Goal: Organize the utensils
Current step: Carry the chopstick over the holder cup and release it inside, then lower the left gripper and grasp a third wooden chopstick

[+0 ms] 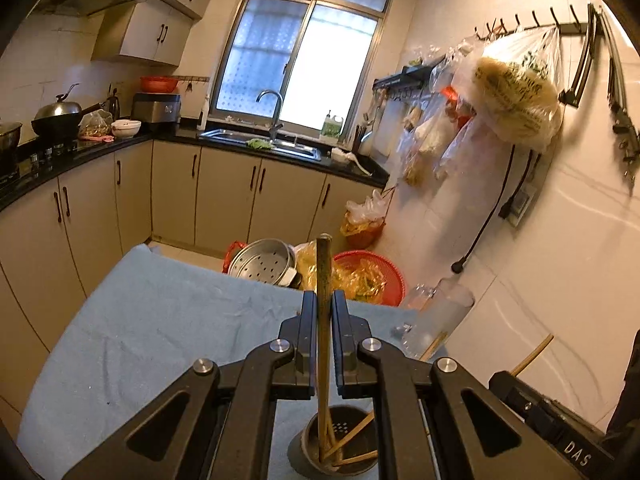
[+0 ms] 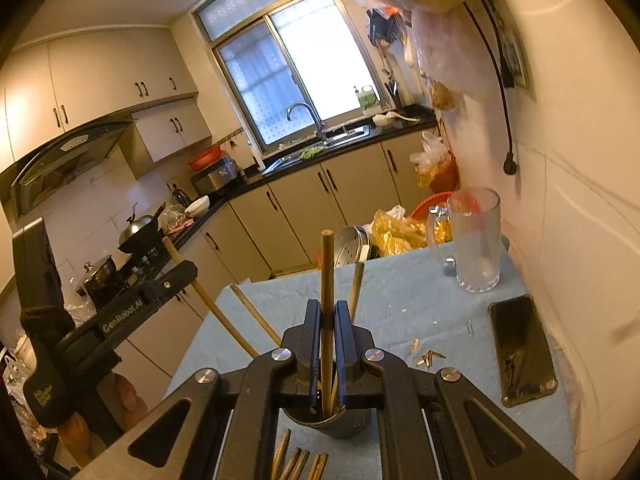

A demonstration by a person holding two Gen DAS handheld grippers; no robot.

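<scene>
While both claws hang over the blue-cloth table, the move ahead turns on how each held stick's long axis lines up with the mouth of the dark holder below it.

Going from biggest down: the table carries a glass mug at its far right corner and a phone lying flat near the right edge, both well apart from the holder. The holder, a dark cup with a perforated floor, stands just under the fingertips in each wrist view, with several chopsticks already leaning inside it.

The left gripper is pressed together on 1 chopstick, which stands near upright, its lower end reaching into the cup. The right gripper likewise pinches 1 chopstick, upright, lower end at the cup's mouth.

I judge both sticks are close to release; neither hand looks clearly nearer.

Smallest: 5 loose chopsticks lie on the cloth just in front of the cup, still to be gathered.
</scene>
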